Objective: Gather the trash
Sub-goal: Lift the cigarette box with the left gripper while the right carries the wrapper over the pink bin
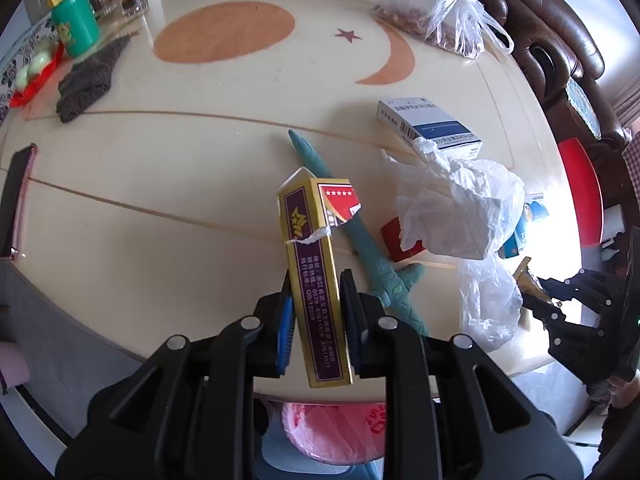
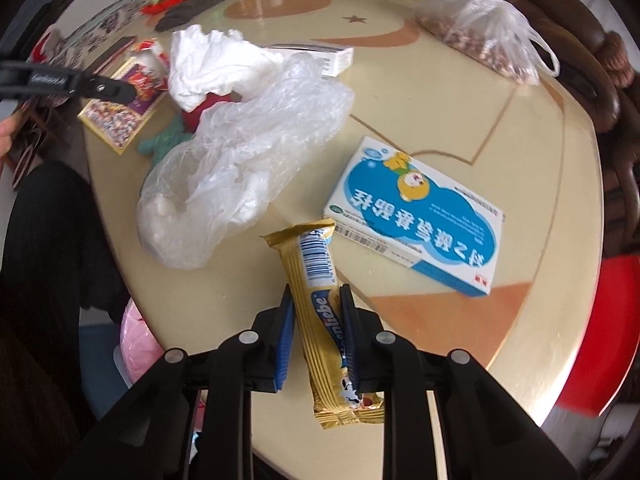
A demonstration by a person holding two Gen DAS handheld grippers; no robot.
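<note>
My left gripper is shut on a torn gold-and-purple card box and holds it above the table's near edge. My right gripper is shut on a gold snack wrapper with a barcode. A crumpled white tissue and a clear plastic bag lie between them on the cream table. A pink-lined bin shows below the table edge, under the left gripper; it also shows in the right wrist view. The left gripper with its box appears at the left of the right wrist view.
A blue-and-white medicine box, a white-and-blue box, a teal toy sword, a bag of nuts, a green bottle, a grey cloth, glasses and a phone are on the table. A brown sofa stands behind.
</note>
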